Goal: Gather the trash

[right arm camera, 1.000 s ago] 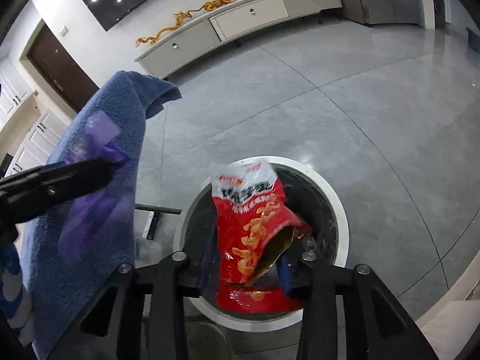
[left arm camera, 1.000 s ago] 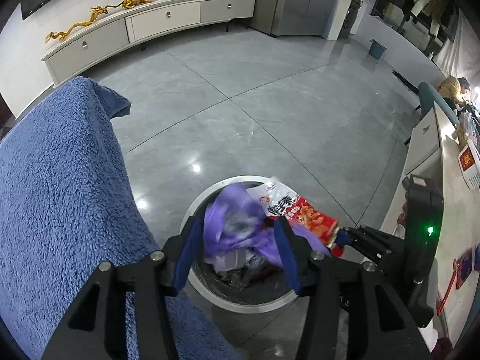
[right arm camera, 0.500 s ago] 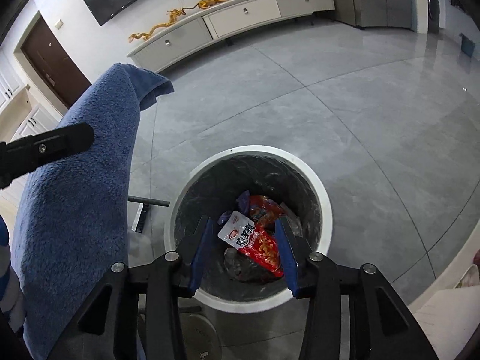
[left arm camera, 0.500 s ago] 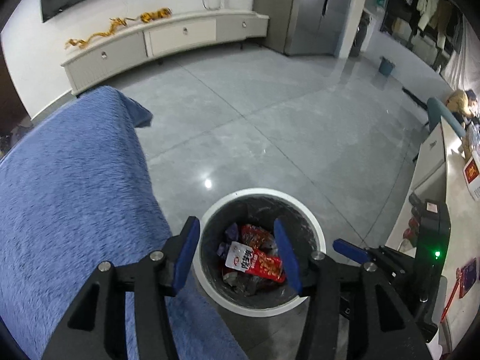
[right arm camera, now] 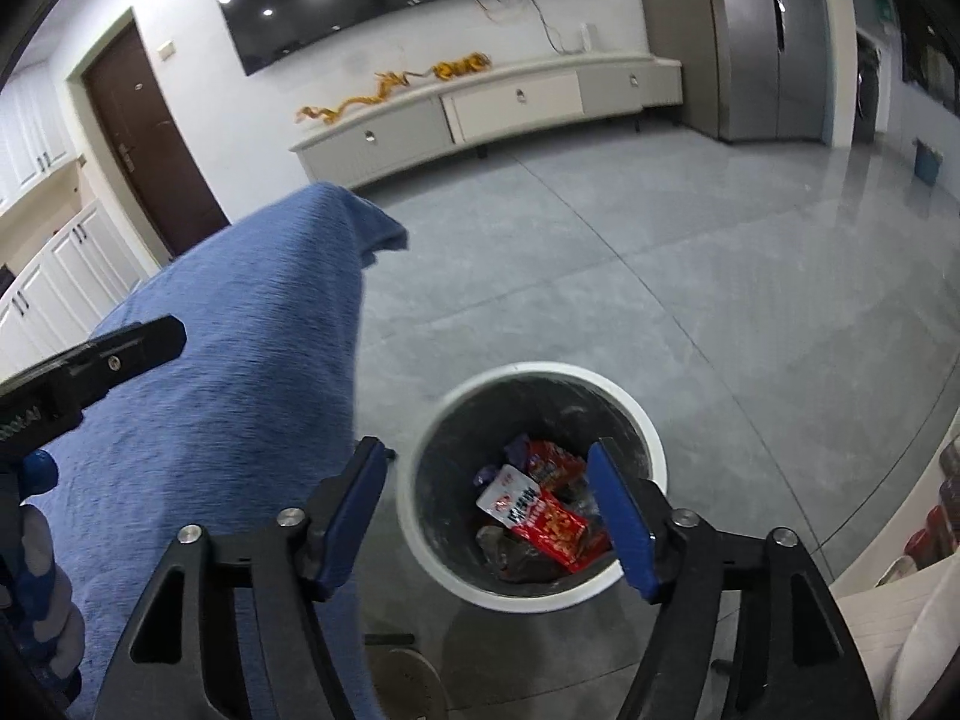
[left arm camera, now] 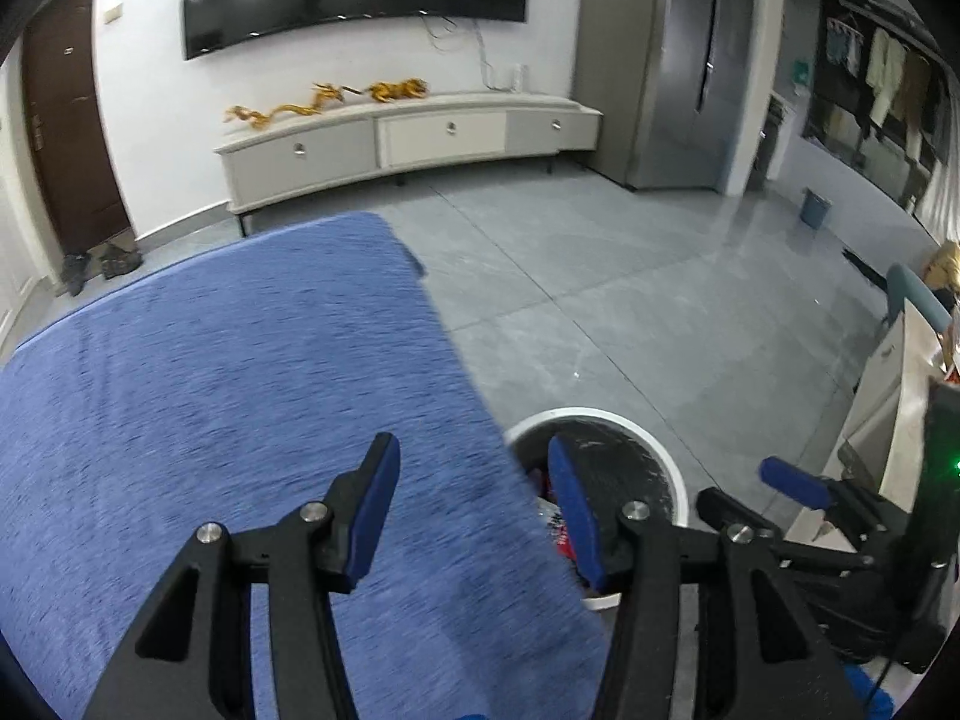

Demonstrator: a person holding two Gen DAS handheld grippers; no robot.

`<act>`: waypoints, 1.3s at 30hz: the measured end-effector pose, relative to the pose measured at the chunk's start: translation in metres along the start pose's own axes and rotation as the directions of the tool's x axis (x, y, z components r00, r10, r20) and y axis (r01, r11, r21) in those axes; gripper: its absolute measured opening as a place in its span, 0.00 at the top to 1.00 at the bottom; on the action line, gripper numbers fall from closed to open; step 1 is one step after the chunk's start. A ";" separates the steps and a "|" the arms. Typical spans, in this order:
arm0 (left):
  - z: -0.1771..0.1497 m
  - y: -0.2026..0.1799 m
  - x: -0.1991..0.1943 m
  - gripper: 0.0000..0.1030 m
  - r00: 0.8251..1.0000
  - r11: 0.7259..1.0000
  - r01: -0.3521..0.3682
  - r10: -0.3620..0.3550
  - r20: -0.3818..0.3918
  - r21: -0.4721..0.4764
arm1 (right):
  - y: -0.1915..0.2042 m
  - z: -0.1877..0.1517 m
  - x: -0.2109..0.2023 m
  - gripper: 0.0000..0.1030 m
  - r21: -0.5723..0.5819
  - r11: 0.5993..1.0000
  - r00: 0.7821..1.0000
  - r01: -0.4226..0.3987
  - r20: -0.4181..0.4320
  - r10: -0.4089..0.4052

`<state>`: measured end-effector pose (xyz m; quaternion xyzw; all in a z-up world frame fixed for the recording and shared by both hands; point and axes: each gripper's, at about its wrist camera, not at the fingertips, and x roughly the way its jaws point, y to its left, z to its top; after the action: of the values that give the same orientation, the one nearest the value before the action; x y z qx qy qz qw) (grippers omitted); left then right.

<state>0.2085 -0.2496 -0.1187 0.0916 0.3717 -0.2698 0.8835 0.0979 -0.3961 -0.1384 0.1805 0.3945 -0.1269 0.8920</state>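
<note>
A round white-rimmed trash bin [right arm camera: 648, 438] stands on the grey floor, holding a red snack bag [right arm camera: 549, 525] and other wrappers. My right gripper [right arm camera: 489, 483] hangs above the bin, its jaws opening with nothing between them. In the left wrist view the bin [left arm camera: 666, 462] shows at lower right, half hidden behind the blue blanket [left arm camera: 240, 390]. My left gripper [left arm camera: 474, 468] is over the blanket's edge, jaws opening and empty. The right gripper's blue fingertip [left arm camera: 792, 483] pokes in at the right there.
A blue fleece blanket [right arm camera: 240, 360] covers a surface left of the bin. A low white TV cabinet [left arm camera: 408, 144] lines the far wall under a dark screen. A pale counter [left arm camera: 900, 396] stands to the right. A small blue bucket [left arm camera: 816, 207] sits far off.
Both grippers let go of their trash: the purple bag and the red snack bag dropped into the bin. Both grippers then rose, and the left one swung left over the blanket.
</note>
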 end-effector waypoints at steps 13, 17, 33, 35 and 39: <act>-0.027 0.061 -0.059 0.36 0.984 0.986 -0.133 0.143 0.103 -0.096 | 0.054 -0.004 -0.032 0.12 -0.074 0.997 0.999 0.011 0.054 -0.007; -0.034 0.075 -0.073 0.33 0.976 0.980 -0.165 0.178 0.124 -0.112 | 0.064 -0.006 -0.039 0.06 -0.077 0.997 0.997 0.021 0.072 -0.016; -0.060 0.107 -0.127 0.02 0.934 0.957 -0.224 0.265 0.239 -0.185 | 0.100 -0.015 -0.067 0.02 -0.155 0.987 0.992 0.039 0.123 -0.020; -0.064 0.112 -0.133 0.02 0.925 0.950 -0.243 0.288 0.248 -0.196 | 0.105 -0.017 -0.073 0.01 -0.164 0.985 0.990 0.048 0.142 -0.025; -0.070 0.120 -0.141 0.02 0.916 0.941 -0.265 0.314 0.251 -0.211 | 0.115 -0.015 -0.083 0.00 -0.167 0.983 0.981 0.070 0.189 -0.038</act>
<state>0.1495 -0.0659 -0.0730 0.0297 0.2469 -0.1124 0.9620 0.0756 -0.2794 -0.0600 0.0789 0.3244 -0.1326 0.9332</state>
